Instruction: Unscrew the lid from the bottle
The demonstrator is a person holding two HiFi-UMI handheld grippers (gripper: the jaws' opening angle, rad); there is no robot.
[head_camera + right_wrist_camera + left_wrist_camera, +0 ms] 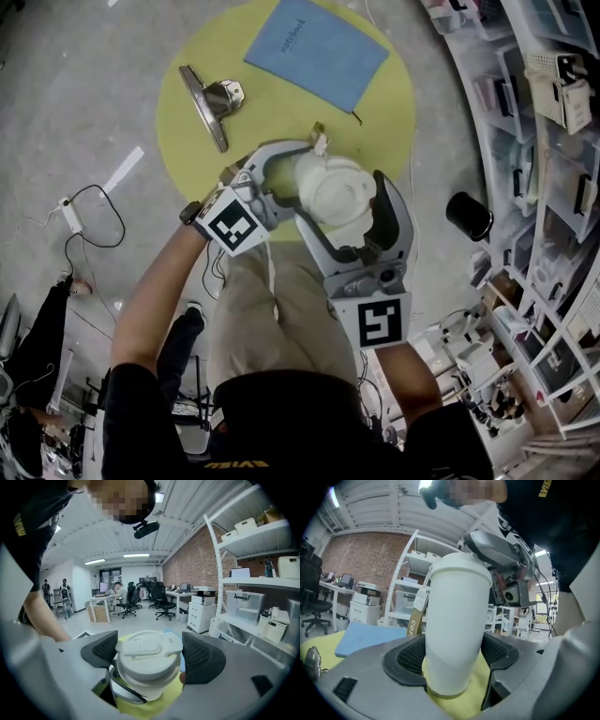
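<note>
Slippage is likely if the right hand-held gripper (150,656), whose pads only just meet the white lid (147,641), twists too early, while the left hand-held gripper (454,654) clamps the bottle (457,611) above the yellow desk (187,122).

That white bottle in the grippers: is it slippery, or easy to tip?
Probably slippery: the bottle has a smooth, plain white wall with no ridges. Likely stiff: it shows no dent where the left gripper clamps it. Tall and seemingly narrower at its base, it might tip if pushed high up.
</note>
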